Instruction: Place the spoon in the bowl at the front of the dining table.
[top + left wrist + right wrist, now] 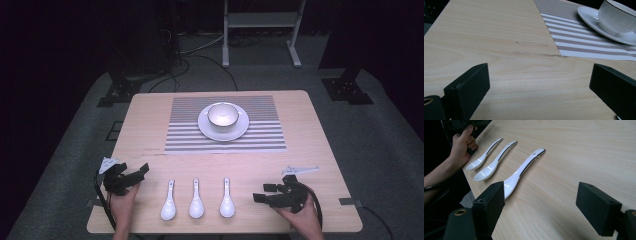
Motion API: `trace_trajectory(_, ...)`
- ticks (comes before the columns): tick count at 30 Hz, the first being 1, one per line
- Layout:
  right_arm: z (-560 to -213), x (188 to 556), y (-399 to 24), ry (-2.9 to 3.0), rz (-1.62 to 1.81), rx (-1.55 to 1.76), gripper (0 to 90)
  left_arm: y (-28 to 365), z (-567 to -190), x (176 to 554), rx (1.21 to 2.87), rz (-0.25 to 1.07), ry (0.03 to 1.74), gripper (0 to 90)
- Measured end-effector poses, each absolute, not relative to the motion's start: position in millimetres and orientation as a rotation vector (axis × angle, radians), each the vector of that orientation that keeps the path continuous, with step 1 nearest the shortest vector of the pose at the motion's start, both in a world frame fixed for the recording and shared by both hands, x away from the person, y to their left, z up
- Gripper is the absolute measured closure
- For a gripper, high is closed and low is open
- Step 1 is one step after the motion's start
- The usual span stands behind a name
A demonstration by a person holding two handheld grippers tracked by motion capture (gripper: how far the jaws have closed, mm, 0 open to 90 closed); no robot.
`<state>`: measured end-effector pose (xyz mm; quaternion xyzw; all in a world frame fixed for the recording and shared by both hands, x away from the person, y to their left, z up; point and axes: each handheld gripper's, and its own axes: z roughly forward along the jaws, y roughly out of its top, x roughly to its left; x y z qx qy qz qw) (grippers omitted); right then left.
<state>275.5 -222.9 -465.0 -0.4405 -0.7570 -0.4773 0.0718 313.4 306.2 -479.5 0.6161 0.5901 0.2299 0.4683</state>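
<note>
High view: left claw [131,178] gripped low at the pale wood counter [150,125] near corner, right claw [265,192] likewise opposite; three glossy white spoons [196,200] in a row between, handles pointing away; white bowl [223,114] on saucer [240,131] atop striped woven mat [265,125]. Left gripper view: black blocky jaws spread wide, empty, above scuffed wood grain. Right gripper view: jaws released wide, empty, nearest spoon [524,170] just beyond the left jaw.
</note>
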Motion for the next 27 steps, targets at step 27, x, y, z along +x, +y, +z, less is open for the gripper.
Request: trace_trajectory(27,-458.4,289.4,-195.2,-2.288,-1.387,-1.254,21.8,307.1,-479.5,313.2,1.51,0.554,1.451,1.6)
